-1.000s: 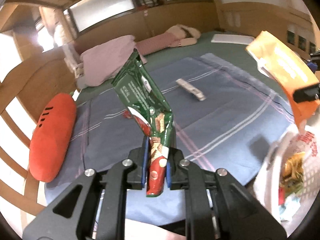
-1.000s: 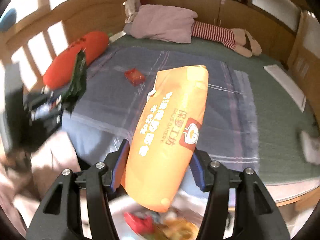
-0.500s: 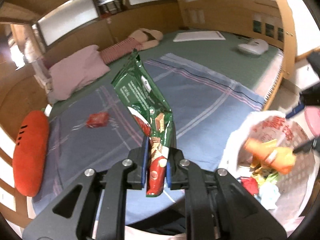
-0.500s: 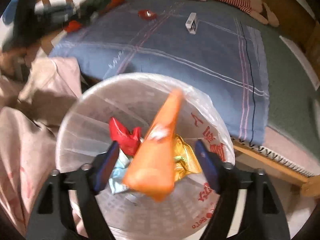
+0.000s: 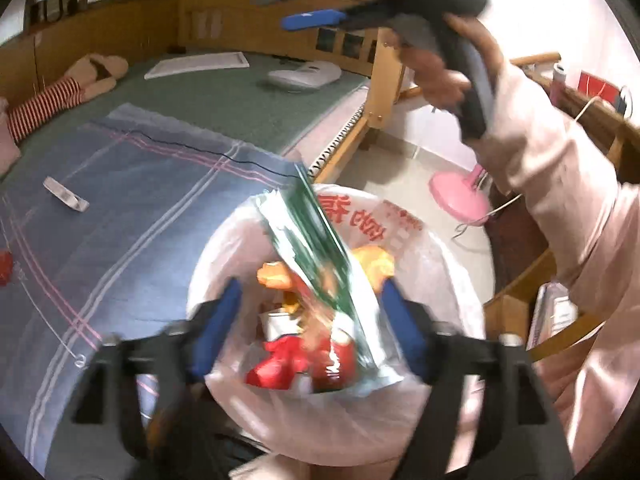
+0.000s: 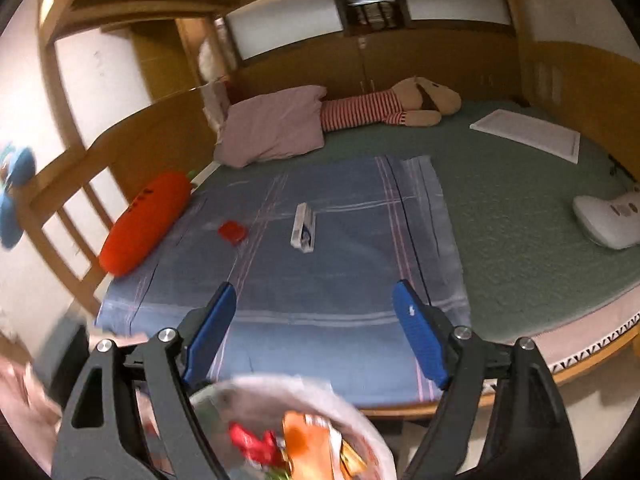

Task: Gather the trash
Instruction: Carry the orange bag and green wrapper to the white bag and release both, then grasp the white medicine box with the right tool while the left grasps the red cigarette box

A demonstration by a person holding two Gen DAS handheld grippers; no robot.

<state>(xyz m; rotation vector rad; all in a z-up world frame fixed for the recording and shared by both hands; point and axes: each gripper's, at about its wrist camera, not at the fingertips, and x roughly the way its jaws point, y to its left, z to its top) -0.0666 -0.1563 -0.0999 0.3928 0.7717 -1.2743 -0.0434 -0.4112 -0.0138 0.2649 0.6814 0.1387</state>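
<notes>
The green wrapper (image 5: 316, 248) hangs blurred over the bin (image 5: 448, 264), between the spread jaws of the left tool (image 5: 310, 328), so it is released. Let it fall fully inside before pulling away. The right tool (image 6: 314, 326) is also released, holding nothing; a red wrapper (image 6: 232, 232) and a small box (image 6: 303, 227) lie on the bed (image 6: 520, 216) at 12 o'clock.

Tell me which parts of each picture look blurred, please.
Left wrist view: the green wrapper over the trash bin and the left gripper are smeared. Right wrist view: only the bin and the left edge are blurred; the bed items look sharp.
</notes>
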